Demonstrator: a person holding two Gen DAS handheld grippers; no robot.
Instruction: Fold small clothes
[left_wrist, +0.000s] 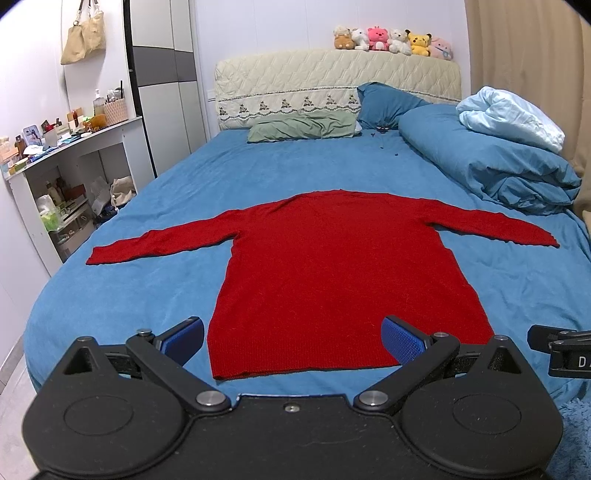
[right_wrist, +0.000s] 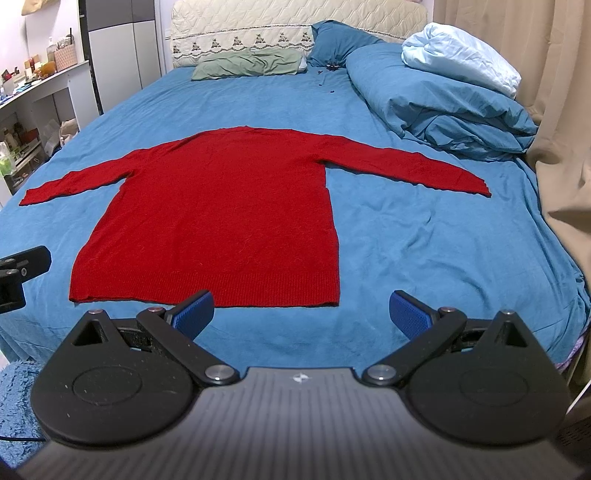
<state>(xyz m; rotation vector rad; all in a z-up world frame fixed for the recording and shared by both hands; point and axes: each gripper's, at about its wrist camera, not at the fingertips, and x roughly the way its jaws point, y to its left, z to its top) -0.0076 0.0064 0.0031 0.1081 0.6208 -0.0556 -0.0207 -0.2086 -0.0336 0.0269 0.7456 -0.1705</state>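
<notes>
A red long-sleeved sweater lies flat on the blue bed sheet, both sleeves spread out sideways, hem toward me. It also shows in the right wrist view. My left gripper is open and empty, hovering just before the hem, its blue pads straddling the hem's width. My right gripper is open and empty, just in front of the hem's right corner. Part of the right gripper shows at the left view's right edge.
A bunched blue duvet with a pale blanket lies at the back right. Green and blue pillows rest by the headboard, plush toys above. A cluttered white shelf unit stands left of the bed. A beige curtain hangs on the right.
</notes>
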